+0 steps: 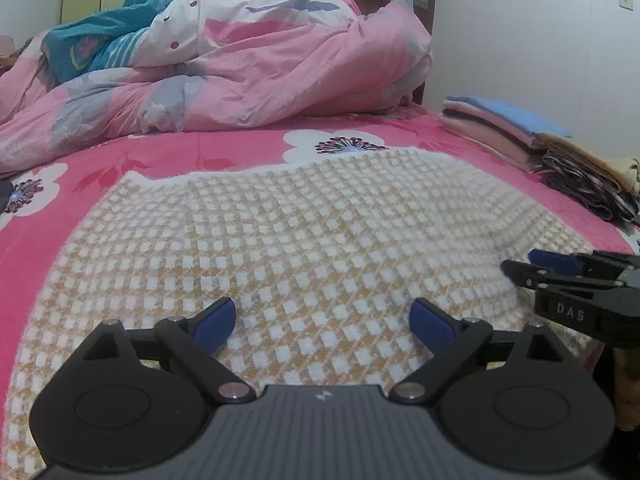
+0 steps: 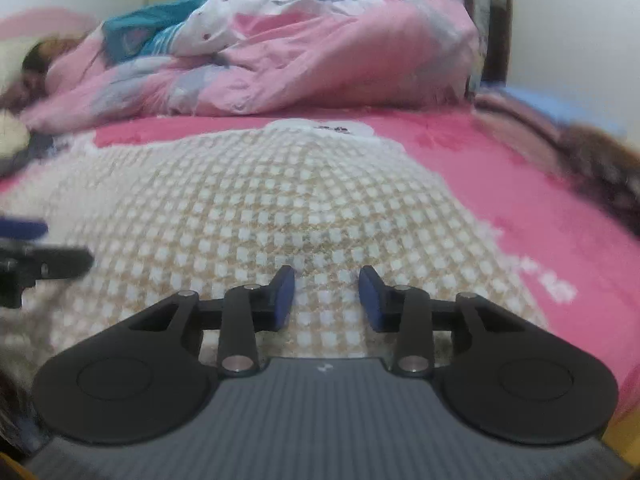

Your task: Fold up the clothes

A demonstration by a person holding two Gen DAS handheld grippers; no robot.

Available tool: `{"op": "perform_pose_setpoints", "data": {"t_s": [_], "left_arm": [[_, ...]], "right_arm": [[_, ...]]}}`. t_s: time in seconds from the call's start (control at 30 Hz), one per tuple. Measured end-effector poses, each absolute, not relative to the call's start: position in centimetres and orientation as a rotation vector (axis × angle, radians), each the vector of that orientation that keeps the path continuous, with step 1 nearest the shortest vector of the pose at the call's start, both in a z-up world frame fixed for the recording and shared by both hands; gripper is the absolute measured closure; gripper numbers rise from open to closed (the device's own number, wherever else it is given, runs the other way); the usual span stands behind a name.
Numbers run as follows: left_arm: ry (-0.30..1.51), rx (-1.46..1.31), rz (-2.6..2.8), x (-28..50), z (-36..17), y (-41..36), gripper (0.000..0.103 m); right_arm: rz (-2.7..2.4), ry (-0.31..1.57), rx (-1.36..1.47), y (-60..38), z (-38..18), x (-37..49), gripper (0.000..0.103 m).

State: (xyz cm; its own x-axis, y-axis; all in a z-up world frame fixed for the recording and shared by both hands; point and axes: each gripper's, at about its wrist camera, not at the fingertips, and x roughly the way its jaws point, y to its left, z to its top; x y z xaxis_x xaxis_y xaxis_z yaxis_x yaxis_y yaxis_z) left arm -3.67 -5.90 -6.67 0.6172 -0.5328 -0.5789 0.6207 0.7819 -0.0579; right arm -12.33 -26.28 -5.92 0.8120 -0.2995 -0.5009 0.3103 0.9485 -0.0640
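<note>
Left wrist view: the left claw (image 1: 322, 322) stands wide apart, nothing between its blue pads — only the checked cream-and-tan cloth (image 1: 280, 232) lies spread under and ahead of it on the bed (image 1: 240, 148). To its right the right claw (image 1: 516, 266) reaches over the cloth's edge; its pads stand partly apart, empty. Farther ahead on the right sits a stack of folded clothes (image 1: 516, 128); straight beyond, a heaped pink quilt (image 1: 280, 64).
</note>
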Motion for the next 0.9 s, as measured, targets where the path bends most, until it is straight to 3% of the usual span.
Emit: {"op": "perform_pose_setpoints", "data": {"t_s": [0.43, 0.53, 0.73, 0.83, 0.9], "left_arm": [[0.578, 0.167, -0.614, -2.2, -4.1, -5.8, 0.004], [0.619, 0.164, -0.597, -0.7, -5.1, -6.1, 0.003], [0.650, 0.141, -0.596, 0.2, -6.3, -6.0, 0.000], [0.645, 0.136, -0.601, 0.1, -6.5, -5.8, 0.000], [0.644, 0.134, -0.605, 0.1, -6.6, -5.8, 0.000]], "right_arm": [[-0.303, 0.569, 0.002, -26.5, -5.1, -13.0, 0.062], [-0.313, 0.571, 0.004, -26.3, -2.9, -12.8, 0.050], [-0.274, 0.416, -0.001, -26.3, 1.7, -11.2, 0.040], [-0.232, 0.469, 0.061, -27.8, -0.4, -8.7, 0.036], [-0.198, 0.564, 0.082, -28.6, -4.0, -7.1, 0.026]]}}
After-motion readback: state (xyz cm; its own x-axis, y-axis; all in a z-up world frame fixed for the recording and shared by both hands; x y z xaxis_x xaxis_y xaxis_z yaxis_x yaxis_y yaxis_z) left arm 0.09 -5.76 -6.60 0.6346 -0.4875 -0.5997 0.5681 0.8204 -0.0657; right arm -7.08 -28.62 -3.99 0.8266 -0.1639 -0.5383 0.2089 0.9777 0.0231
